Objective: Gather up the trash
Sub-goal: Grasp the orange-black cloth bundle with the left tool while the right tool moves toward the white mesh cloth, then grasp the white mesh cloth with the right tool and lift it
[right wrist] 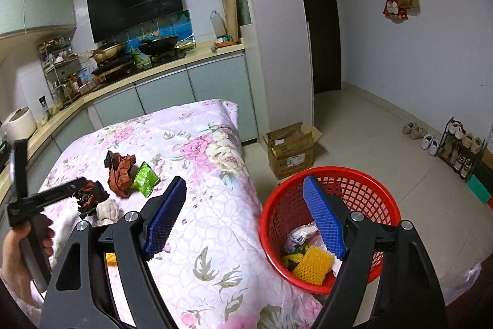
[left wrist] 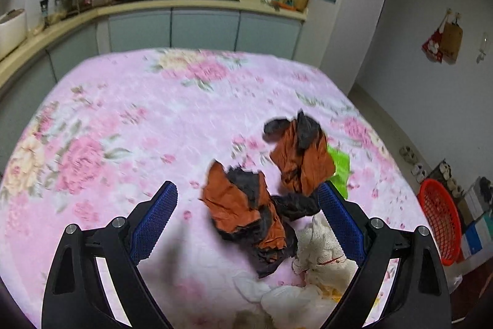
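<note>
Left gripper (left wrist: 248, 199) spread wide over orange-black wrapper (left wrist: 243, 205) on the floral cloth (left wrist: 123, 113). Right gripper (right wrist: 245, 195) spread, empty, above red basket (right wrist: 277, 205) on the floor beside the table.

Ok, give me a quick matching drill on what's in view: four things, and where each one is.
Things:
1. green wrapper
2. yellow foam net
3. cardboard box
4. left tool

Places:
A. inside the red basket
B. on the floor by the cabinet
C. on the floral cloth, beside an orange-and-black wrapper
D. open over the trash pile

Pairs: 1-C, 2-A, 3-B, 4-D
</note>
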